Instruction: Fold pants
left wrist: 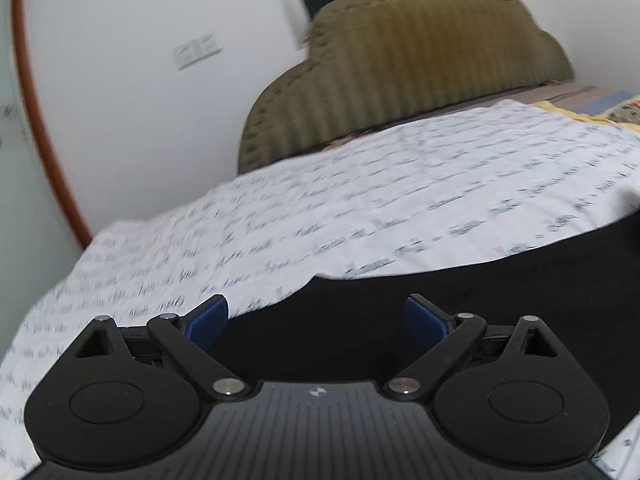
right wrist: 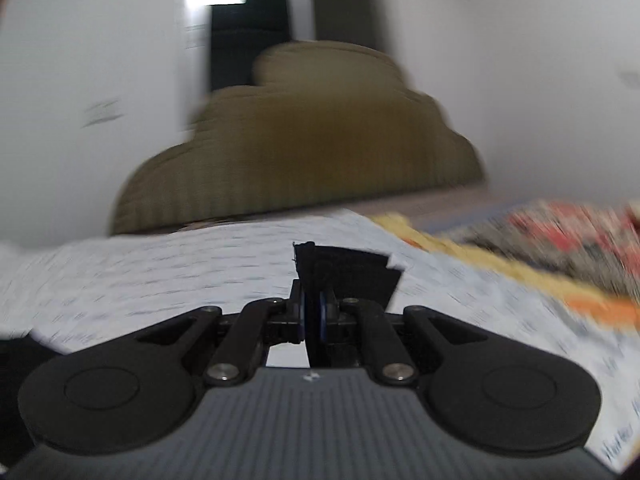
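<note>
The black pants (left wrist: 440, 304) lie on a white patterned bedsheet (left wrist: 280, 216). In the left wrist view they fill the lower right. My left gripper (left wrist: 316, 320) is open and empty, its blue pads just above the pants' edge. My right gripper (right wrist: 314, 316) is shut on a piece of the black pants (right wrist: 352, 276), which sticks up past the fingertips, lifted over the sheet (right wrist: 160, 276). The right wrist view is blurred by motion.
An olive padded headboard (left wrist: 400, 76) stands at the far end of the bed against a white wall. A colourful blanket (right wrist: 560, 240) lies at the right. A wooden-framed panel (left wrist: 40, 120) stands at the left.
</note>
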`<state>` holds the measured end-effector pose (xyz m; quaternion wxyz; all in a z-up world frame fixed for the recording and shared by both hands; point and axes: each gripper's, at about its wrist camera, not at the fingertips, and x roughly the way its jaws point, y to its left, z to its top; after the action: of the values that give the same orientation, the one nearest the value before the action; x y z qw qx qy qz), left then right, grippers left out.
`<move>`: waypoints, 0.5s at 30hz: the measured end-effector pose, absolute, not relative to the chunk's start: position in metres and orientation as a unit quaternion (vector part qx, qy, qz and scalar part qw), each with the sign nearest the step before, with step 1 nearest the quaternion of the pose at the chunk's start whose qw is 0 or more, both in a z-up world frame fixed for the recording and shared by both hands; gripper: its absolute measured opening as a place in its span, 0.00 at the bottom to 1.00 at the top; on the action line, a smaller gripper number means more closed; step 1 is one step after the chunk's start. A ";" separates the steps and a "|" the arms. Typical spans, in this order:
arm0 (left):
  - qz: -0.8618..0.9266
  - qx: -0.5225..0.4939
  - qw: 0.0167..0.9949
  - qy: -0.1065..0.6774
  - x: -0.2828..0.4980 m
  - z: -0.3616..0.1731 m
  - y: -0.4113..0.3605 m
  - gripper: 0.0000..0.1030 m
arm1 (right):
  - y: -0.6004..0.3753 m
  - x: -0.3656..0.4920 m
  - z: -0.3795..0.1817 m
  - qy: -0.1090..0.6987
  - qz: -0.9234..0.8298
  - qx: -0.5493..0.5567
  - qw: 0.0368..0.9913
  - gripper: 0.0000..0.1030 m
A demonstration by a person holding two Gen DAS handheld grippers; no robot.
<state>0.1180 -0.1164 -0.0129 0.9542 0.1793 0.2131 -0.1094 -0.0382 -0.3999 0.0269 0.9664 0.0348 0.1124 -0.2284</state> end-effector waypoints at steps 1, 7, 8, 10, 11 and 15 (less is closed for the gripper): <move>-0.109 0.158 0.956 0.223 0.124 -0.012 -0.108 0.93 | -0.377 -0.027 0.029 0.117 -0.204 0.014 0.972 0.08; -0.117 0.030 0.958 0.260 0.154 -0.027 -0.062 0.93 | -0.233 0.024 -0.013 0.198 -0.029 -0.129 0.971 0.07; -0.114 0.018 0.959 0.259 0.154 -0.033 -0.056 0.93 | -0.215 0.027 -0.023 0.213 -0.009 -0.155 0.965 0.06; -0.121 -0.014 0.958 0.259 0.155 -0.045 -0.045 0.93 | -0.188 0.031 -0.041 0.235 0.007 -0.197 0.952 0.07; -0.126 -0.032 0.956 0.262 0.156 -0.049 -0.039 0.93 | -0.181 0.032 -0.046 0.239 0.005 -0.212 0.948 0.07; -0.146 -0.081 0.945 0.282 0.165 -0.051 -0.028 0.94 | -0.168 0.031 -0.055 0.247 0.006 -0.230 0.941 0.07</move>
<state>0.1652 -0.0282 -0.0507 0.9447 -0.0808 0.2825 -0.1460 0.0308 -0.1676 -0.0548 0.9414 -0.2295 0.2471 0.0060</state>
